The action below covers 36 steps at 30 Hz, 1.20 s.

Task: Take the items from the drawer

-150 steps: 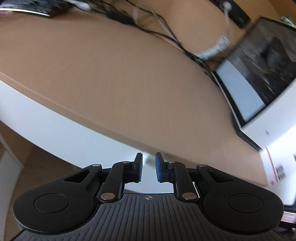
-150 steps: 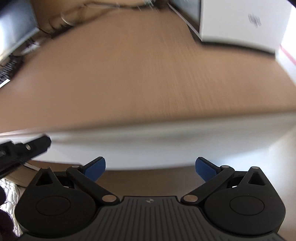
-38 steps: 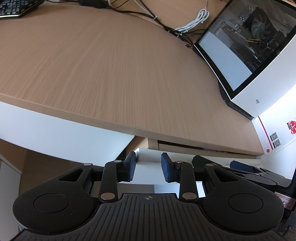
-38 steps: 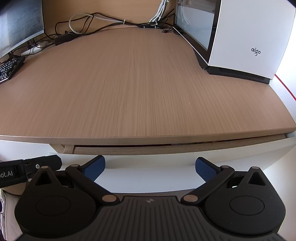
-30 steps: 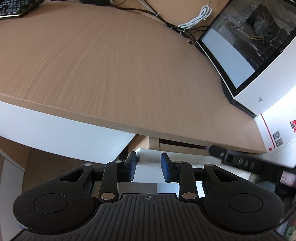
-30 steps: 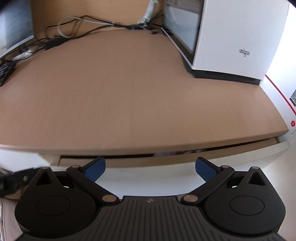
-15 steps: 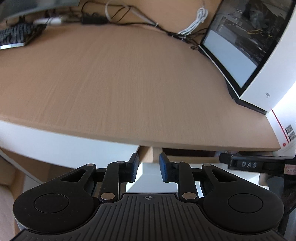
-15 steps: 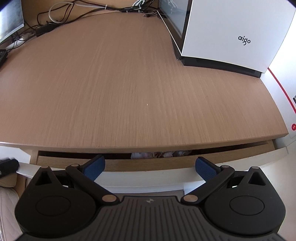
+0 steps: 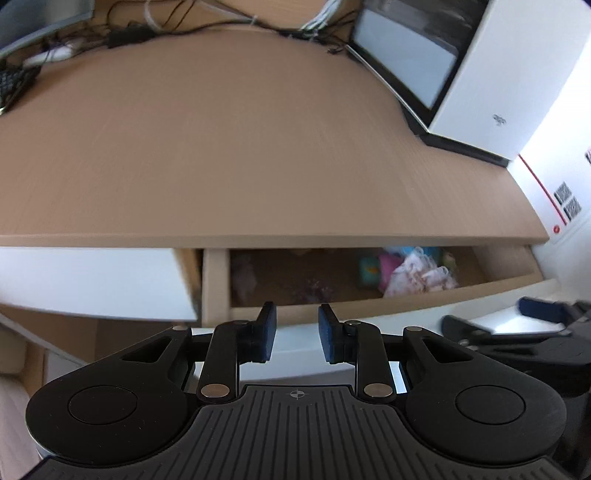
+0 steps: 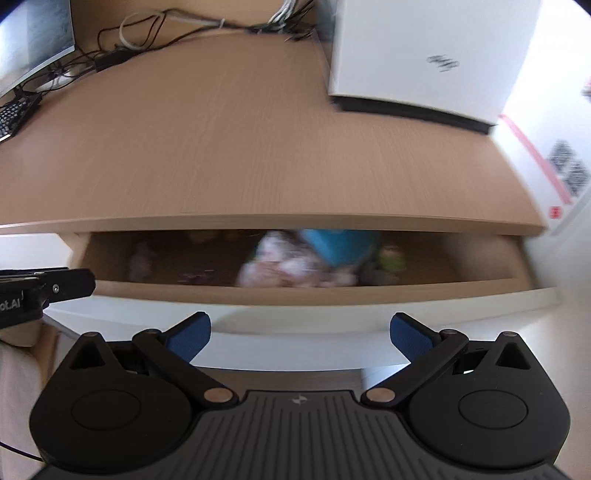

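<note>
The wooden drawer (image 9: 216,280) under the desk top (image 9: 258,147) stands pulled out. Blurred items lie inside: a pink-and-white crumpled bundle (image 9: 417,277) (image 10: 288,269), a teal thing (image 10: 336,247), a small green thing (image 10: 391,262) and a pale lump (image 10: 142,258) at the left. My left gripper (image 9: 297,332) hangs over the drawer's white front (image 9: 369,354) near its left end. Its pads stand a narrow gap apart, with nothing clamped that I can see. My right gripper (image 10: 299,332) is wide open and empty above the front panel (image 10: 295,295).
A white computer case (image 10: 424,55) stands on the desk at the back right. Tangled cables (image 10: 166,26), a keyboard (image 10: 14,114) and a monitor (image 10: 33,37) sit at the back left. A white wall with a red stripe (image 10: 532,162) bounds the right side.
The drawer has slid from a thin slit to well open, and its contents now show. Both grippers have drawn back from the desk. The left jaws stand slightly narrower than a second ago.
</note>
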Tool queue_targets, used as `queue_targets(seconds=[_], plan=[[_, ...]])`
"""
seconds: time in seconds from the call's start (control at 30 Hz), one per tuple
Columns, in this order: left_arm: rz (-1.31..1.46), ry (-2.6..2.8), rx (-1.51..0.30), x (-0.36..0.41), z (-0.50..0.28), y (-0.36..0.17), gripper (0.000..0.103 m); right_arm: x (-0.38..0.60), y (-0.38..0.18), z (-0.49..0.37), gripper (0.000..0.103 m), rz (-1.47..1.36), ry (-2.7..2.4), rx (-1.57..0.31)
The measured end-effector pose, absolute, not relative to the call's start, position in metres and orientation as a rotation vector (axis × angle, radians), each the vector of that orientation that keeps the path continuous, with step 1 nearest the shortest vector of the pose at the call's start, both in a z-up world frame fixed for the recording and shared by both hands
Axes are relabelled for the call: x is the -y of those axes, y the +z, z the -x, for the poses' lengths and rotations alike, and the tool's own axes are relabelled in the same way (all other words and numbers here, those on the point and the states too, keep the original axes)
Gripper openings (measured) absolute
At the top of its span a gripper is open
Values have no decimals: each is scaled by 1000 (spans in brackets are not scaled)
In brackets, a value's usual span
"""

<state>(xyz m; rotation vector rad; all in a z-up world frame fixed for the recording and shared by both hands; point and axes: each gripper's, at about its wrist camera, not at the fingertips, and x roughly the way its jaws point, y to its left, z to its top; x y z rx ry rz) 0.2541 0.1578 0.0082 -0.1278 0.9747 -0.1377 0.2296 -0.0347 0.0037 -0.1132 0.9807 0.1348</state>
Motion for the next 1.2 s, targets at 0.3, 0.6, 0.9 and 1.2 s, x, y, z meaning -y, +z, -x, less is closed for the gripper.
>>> queue_targets(seconds=[0.3,0.6,0.9,1.2], plan=[[115,-139,-1004,-140,-263,4,28,90,12,-255,103,94,86,-922],[103,-116,-1001,-135,-250,6,28,103,-10,-267,103,92,95,-967],[82,-142,-1028,-130,-230,8,29,108,-9,-247,103,85,129,-1002],[100,-271,-1117,-113,-210,14,29,114,-6,-210,103,108,145,-1027]])
